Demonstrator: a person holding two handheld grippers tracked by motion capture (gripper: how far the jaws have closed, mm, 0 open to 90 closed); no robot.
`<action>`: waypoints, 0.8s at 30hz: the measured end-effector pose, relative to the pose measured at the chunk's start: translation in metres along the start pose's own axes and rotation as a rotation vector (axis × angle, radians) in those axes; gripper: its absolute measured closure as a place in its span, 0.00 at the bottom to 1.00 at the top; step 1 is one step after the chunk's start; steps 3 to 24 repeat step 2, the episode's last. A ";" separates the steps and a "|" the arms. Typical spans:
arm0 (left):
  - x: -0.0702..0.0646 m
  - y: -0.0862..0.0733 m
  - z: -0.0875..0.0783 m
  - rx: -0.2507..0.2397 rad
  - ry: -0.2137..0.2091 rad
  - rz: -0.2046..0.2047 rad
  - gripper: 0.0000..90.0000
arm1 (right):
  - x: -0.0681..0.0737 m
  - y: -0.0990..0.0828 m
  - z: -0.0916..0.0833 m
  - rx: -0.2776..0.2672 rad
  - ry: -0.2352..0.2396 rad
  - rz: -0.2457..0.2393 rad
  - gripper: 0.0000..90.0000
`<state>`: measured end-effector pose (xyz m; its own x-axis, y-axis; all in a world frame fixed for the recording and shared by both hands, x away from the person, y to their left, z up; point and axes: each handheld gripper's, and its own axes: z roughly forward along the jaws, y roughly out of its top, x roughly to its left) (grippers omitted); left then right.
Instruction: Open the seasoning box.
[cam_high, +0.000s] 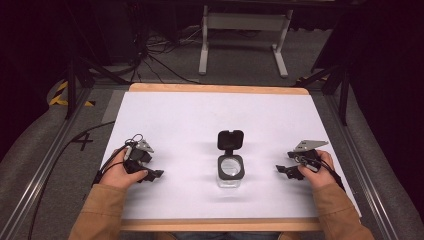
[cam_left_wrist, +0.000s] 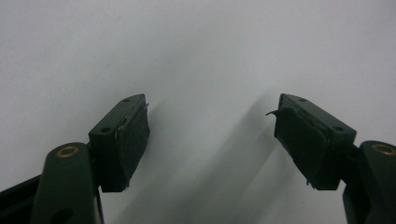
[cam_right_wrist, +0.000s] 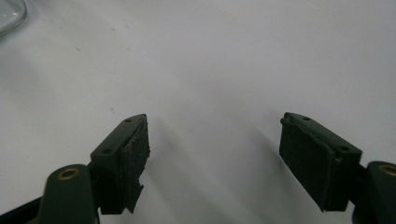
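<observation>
A small clear container (cam_high: 230, 171) with a dark rim stands on the white table top (cam_high: 190, 120), near the front middle. Its black flip lid (cam_high: 230, 139) is hinged open and leans back toward the far side. My left gripper (cam_high: 148, 171) rests on the table to the container's left, held in a hand. Its jaws stand wide apart over bare white surface, and the gripper (cam_left_wrist: 212, 135) holds nothing. My right gripper (cam_high: 286, 170) rests to the container's right, also open and empty (cam_right_wrist: 215, 154). A curved clear edge of the container (cam_right_wrist: 10, 16) shows at the right gripper view's top left.
The table has a wooden border (cam_high: 215, 88) at its far edge and metal rails (cam_high: 45, 165) along both sides. Beyond it, a grey frame (cam_high: 243, 35) and loose cables (cam_high: 155, 55) lie on the floor. Orange sleeves (cam_high: 100, 210) come in from the bottom.
</observation>
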<state>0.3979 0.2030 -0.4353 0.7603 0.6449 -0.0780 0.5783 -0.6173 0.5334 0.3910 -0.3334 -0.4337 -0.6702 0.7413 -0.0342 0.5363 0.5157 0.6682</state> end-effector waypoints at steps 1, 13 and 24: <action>0.000 0.000 -0.001 0.007 -0.009 -0.002 0.30 | 0.000 0.000 0.000 0.002 -0.002 -0.002 0.27; -0.001 0.000 -0.001 -0.004 -0.007 -0.010 0.30 | 0.000 0.001 -0.001 0.000 0.002 0.003 0.27; -0.001 0.000 -0.001 -0.004 -0.007 -0.010 0.30 | 0.000 0.001 -0.001 0.000 0.002 0.003 0.27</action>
